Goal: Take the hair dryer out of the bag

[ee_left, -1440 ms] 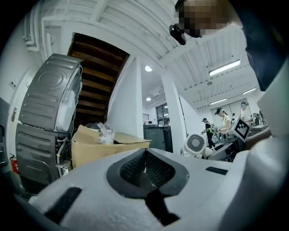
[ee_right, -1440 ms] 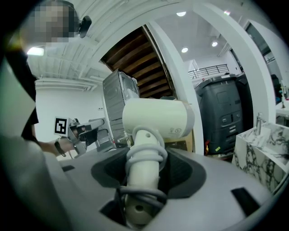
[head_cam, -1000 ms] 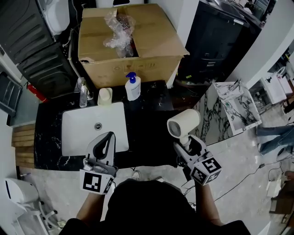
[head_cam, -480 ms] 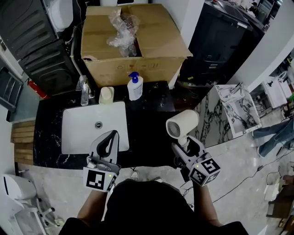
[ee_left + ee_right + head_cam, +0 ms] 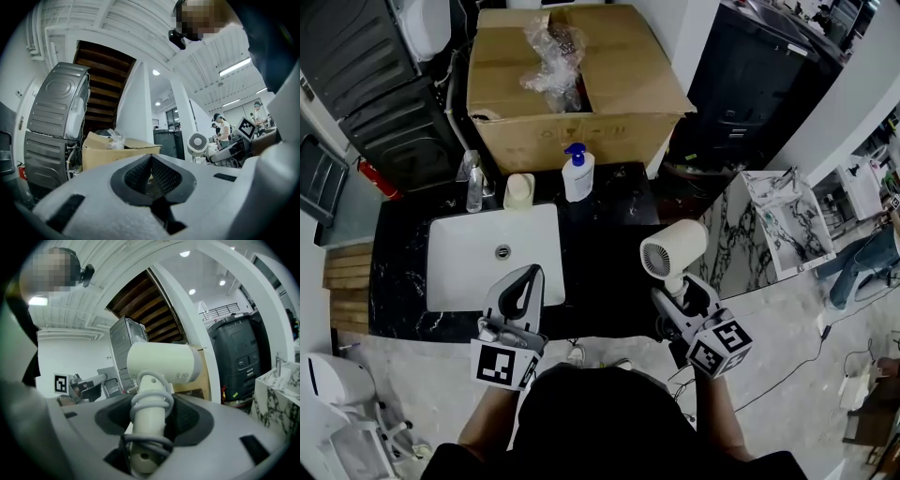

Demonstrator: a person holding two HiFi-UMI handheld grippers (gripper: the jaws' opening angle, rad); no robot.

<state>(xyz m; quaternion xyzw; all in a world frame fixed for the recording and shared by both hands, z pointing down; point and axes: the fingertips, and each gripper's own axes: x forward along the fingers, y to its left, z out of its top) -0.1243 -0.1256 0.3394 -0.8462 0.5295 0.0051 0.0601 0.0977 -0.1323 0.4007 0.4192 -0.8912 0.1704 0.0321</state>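
A cream hair dryer (image 5: 673, 251) is held in the air over the right end of the black counter (image 5: 600, 272), its handle wrapped in its coiled cord. My right gripper (image 5: 678, 292) is shut on that handle, seen close up in the right gripper view, where the hair dryer (image 5: 161, 363) stands upright between the right gripper's (image 5: 150, 420) pads. My left gripper (image 5: 522, 284) hovers over the sink's front edge, shut and empty; the left gripper view shows the left gripper (image 5: 151, 172) with its pads together. A crumpled clear plastic bag (image 5: 551, 54) lies on the cardboard box (image 5: 619, 89).
A white sink (image 5: 464, 272) is set in the counter. Behind it stand a clear bottle (image 5: 472, 189), a cream dispenser (image 5: 518, 191) and a blue-capped pump bottle (image 5: 577, 176). A marble-patterned unit (image 5: 769, 230) is to the right, dark machines on both sides.
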